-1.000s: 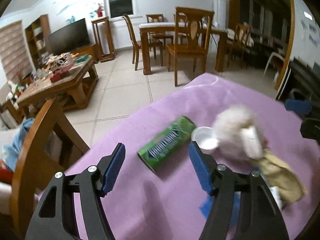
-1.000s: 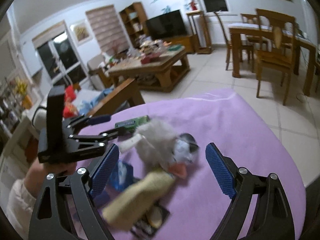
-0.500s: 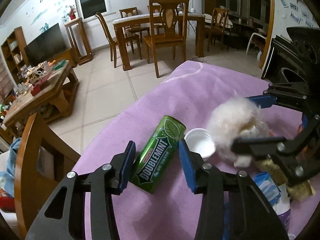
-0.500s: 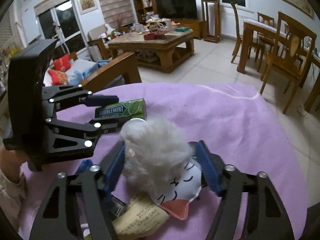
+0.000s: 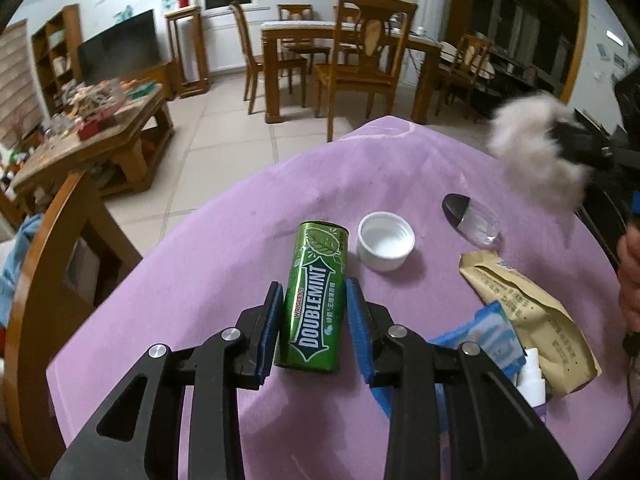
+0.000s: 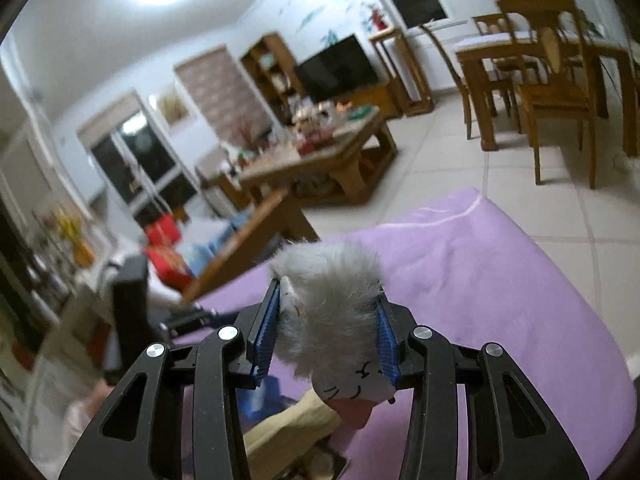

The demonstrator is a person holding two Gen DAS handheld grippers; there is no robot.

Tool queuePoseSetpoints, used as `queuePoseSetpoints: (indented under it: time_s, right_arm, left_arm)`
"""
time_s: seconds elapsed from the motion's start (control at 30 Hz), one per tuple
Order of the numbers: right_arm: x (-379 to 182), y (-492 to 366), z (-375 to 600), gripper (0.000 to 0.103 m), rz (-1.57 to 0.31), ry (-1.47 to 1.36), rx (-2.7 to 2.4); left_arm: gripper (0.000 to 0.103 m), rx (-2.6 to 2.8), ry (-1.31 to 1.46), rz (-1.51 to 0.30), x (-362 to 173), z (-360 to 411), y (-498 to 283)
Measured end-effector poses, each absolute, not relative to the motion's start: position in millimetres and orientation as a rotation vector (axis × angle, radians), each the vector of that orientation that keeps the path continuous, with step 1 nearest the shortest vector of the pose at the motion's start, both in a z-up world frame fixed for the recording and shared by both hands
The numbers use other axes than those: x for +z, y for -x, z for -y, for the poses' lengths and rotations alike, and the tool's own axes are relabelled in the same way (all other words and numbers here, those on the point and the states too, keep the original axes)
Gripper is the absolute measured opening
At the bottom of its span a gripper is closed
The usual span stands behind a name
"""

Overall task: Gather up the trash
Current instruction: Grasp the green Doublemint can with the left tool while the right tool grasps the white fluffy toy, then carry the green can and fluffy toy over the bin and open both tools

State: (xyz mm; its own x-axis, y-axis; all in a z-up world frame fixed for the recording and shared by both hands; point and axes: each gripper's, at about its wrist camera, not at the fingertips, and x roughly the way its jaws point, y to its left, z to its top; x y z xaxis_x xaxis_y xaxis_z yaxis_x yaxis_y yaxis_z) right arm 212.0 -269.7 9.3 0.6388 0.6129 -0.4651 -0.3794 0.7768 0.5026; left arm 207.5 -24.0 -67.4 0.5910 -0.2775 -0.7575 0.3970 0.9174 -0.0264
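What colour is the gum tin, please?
Green gum tin with white lettering, clearest in the left wrist view.

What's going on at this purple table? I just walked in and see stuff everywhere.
A person is clearing trash with a pair of tongs in each hand. The left tongs are closing around a green Doublemint gum tin lying on the purple cloth. The right tongs are closing on a fluffy grey toy, lifted off the cloth. A white cap, a tan wrapper and a blue packet lie on the table.
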Motion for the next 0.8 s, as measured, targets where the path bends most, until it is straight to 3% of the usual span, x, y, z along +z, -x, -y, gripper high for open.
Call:
queuePoseSetpoints:
  time_s: [0.47, 0.8]
  right_arm:
    - [21.7, -126.9, 337.3, 0.042, -0.553, -0.459, 0.556]
    - [81.6, -21.9, 461.1, 0.042, -0.310, -0.407, 0.344]
  left_arm:
    - [0.030, -0.450, 0.078, -0.645, -13.6, 28.0, -126.5]
    - [0.030, -0.620, 0.136, -0.496, 46.1, 116.0, -81.9]
